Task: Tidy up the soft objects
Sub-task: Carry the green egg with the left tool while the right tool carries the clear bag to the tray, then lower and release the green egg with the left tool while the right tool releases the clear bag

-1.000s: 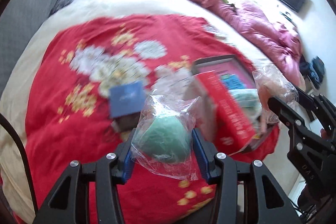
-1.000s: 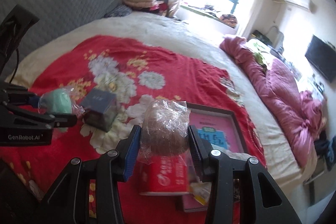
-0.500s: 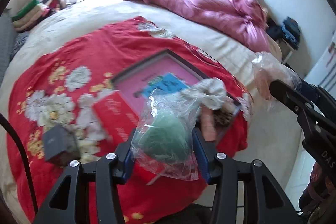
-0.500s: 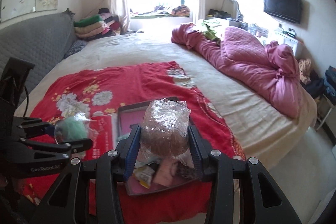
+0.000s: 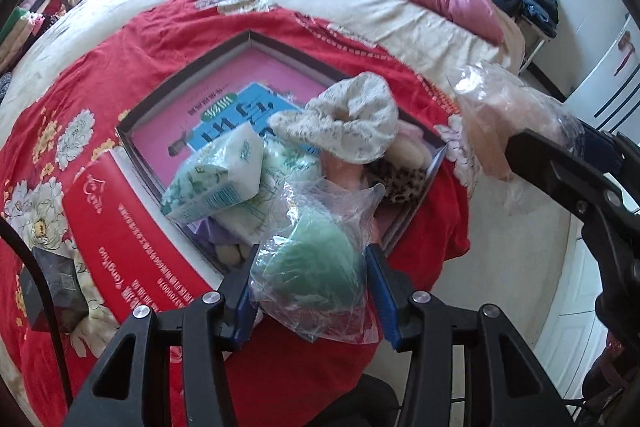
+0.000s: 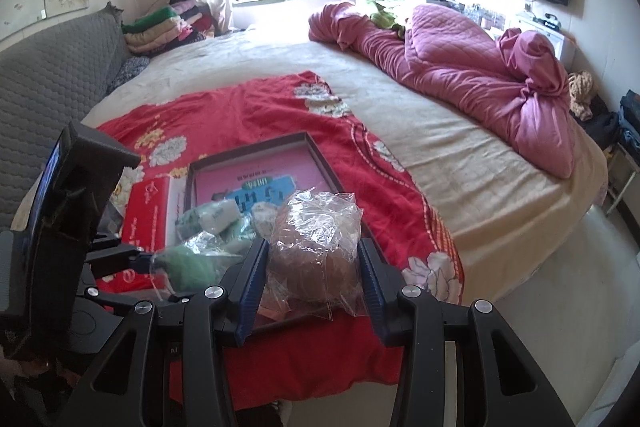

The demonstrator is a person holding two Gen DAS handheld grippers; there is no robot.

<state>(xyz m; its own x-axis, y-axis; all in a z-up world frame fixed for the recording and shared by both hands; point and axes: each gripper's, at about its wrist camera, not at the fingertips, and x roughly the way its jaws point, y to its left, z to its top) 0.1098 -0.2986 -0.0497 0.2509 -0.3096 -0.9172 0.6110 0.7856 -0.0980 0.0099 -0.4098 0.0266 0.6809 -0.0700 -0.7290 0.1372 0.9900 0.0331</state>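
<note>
My left gripper [image 5: 310, 287] is shut on a green soft object in a clear bag [image 5: 316, 267], held over the near corner of a shallow pink-lined box [image 5: 188, 83] on a red floral blanket [image 5: 100, 67]. My right gripper [image 6: 312, 267] is shut on a brown soft object in a clear bag [image 6: 316, 247], just above the box's near edge [image 6: 316, 151]. The box holds a tissue pack [image 5: 216, 179], a cream fleece scrunchie [image 5: 352, 123] and a leopard-print item [image 5: 396, 183]. The right gripper's bag also shows at the right of the left wrist view [image 5: 500, 123].
The red box lid [image 5: 132, 231] lies left of the box, with a small dark box [image 5: 56, 287] beside it. A crumpled pink quilt [image 6: 460, 67] lies on the far side of the bed. The bed's edge and white floor [image 6: 540, 307] are to the right.
Both grippers have moved closer to the box with their bags still held. The left one now hangs over the box's near corner, and the box contents fill more of its view.
</note>
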